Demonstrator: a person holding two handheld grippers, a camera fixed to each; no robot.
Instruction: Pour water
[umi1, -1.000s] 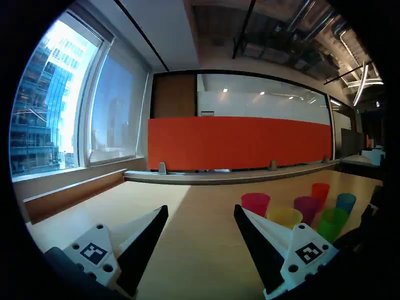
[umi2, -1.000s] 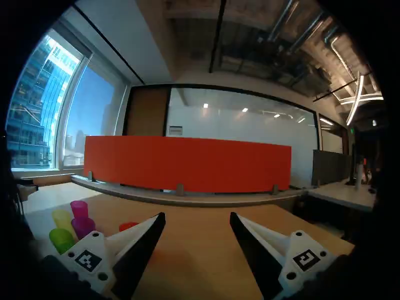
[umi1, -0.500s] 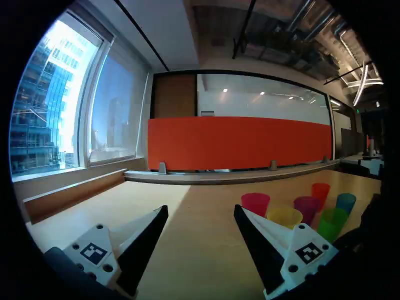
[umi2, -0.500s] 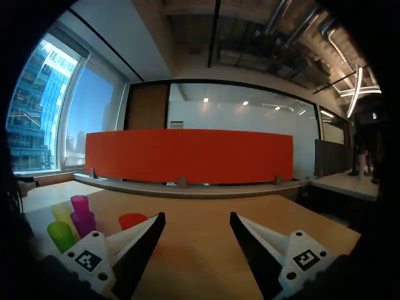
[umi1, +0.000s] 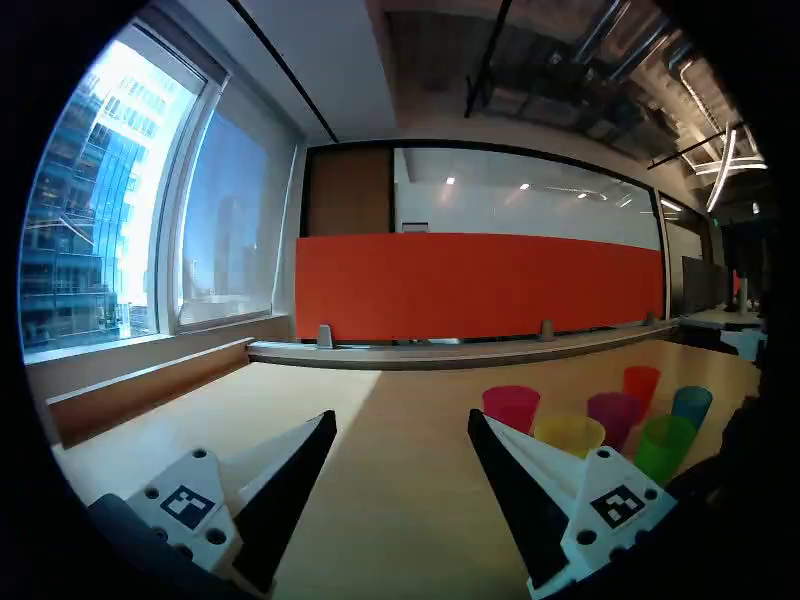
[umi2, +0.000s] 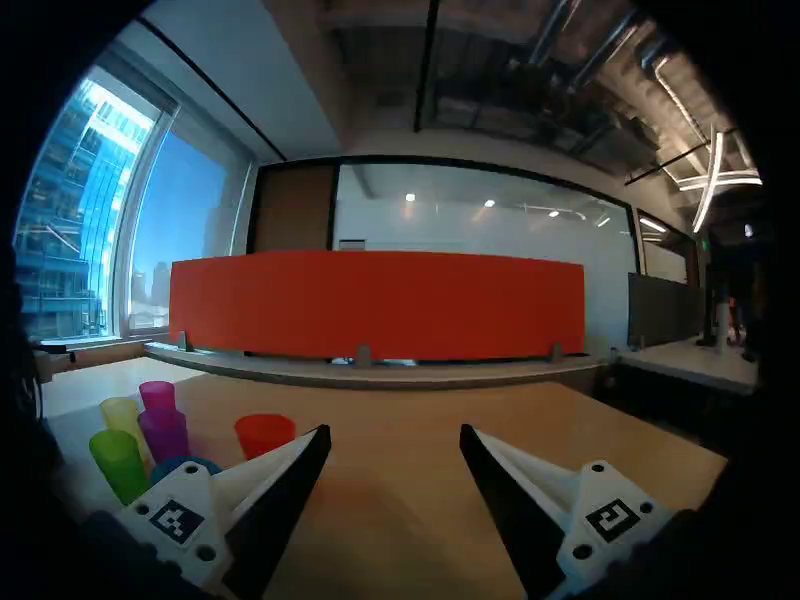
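Cups (umi1: 612, 410) on table (umi1: 400, 385), both hand-held grippers (umi1: 400, 415) (umi2: 393, 430) spread

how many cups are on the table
6, clustered at right in the left gripper view: pink cup leftmost, yellow cup beside it, purple cup behind yellow, orange cup farthest back, blue cup rightmost, green cup nearest. Others could hide behind them.

**Tabletop** (umi1: 400, 500): pale wood-look surface, smooth, with a soft satin sheen.
**Cups** (umi1: 569, 433): coloured translucent plastic, smooth-walled (light shows through the green cup (umi1: 665, 445)).
**Divider panel** (umi1: 480, 285): flat matt orange.
**Left gripper** (umi1: 400, 418), fingers (umi1: 550, 462): matt white plastic faced with black.
**Right gripper** (umi2: 394, 430): the same finish.
**Window** (umi1: 100, 220): clear, glossy glass.
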